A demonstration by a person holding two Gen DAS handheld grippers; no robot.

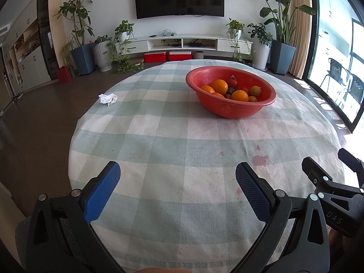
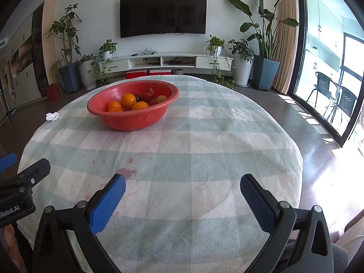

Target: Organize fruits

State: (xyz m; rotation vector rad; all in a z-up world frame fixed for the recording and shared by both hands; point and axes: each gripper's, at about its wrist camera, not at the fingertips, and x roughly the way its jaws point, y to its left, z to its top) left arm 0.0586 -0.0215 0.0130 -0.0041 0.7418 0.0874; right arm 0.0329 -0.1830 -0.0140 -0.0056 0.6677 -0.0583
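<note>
A red plastic basin (image 1: 227, 110) (image 2: 134, 120) stands on the far half of a round table with a checked cloth (image 1: 159, 136) (image 2: 204, 136). It holds several oranges (image 1: 219, 86) (image 2: 128, 100), red tomatoes (image 1: 232, 82) (image 2: 147, 95) and a greenish fruit (image 1: 255, 90) (image 2: 161, 98). My left gripper (image 1: 178, 173) hovers open over the near table edge, nothing between its blue pads. My right gripper (image 2: 182, 184) is likewise open and empty near the front edge. Each gripper shows at the side of the other's view.
A crumpled white tissue (image 1: 108, 98) (image 2: 52, 116) lies at the table's far left edge. Reddish stains (image 1: 260, 160) (image 2: 126, 173) mark the cloth near the grippers. Beyond the table are a TV, a low cabinet, potted plants and a glass door on the right.
</note>
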